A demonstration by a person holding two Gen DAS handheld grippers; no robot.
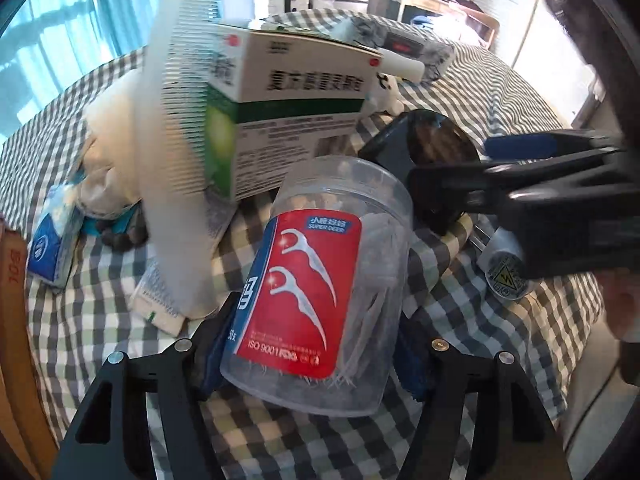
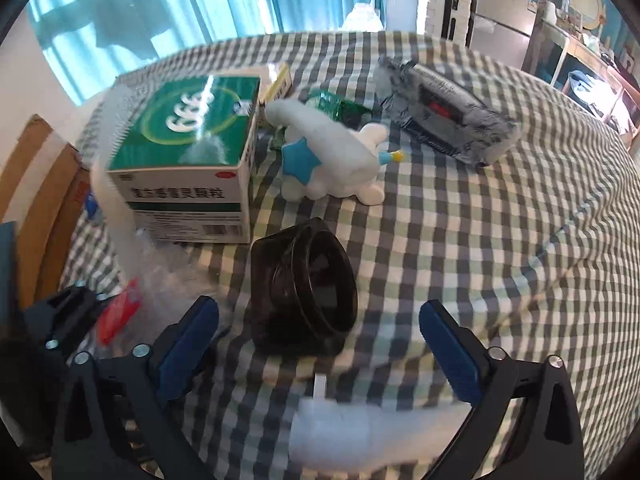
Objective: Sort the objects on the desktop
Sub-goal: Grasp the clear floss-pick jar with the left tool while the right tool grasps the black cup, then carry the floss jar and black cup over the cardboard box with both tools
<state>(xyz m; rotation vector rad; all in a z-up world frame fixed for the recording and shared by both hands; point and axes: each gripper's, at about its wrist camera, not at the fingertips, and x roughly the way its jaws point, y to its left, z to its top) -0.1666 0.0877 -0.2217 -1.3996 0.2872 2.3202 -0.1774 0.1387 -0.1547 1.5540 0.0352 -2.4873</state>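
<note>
Comb (image 1: pixel 180 152) motion-blurred, lower end smeared. Medicine box (image 1: pixel 288 120) print unreadable. White object (image 2: pixel 340 432) at the right-wrist view's bottom blurred, unidentifiable. Floss jar (image 1: pixel 320 288) base hides pads.

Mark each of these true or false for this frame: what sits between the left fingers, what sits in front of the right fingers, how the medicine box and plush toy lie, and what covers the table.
1. The clear floss-pick jar with the red label sits between the left gripper's fingers. True.
2. The right gripper is clamped on the dark jar. False: its fingers stand wide, apart from the jar on both sides.
3. The green and white medicine box stands left of the white plush toy in the right wrist view. True.
4. The table has a plain red cloth. False: it is a checked cloth.
5. The dark jar stands upright. False: it lies tipped, mouth facing the camera.
</note>
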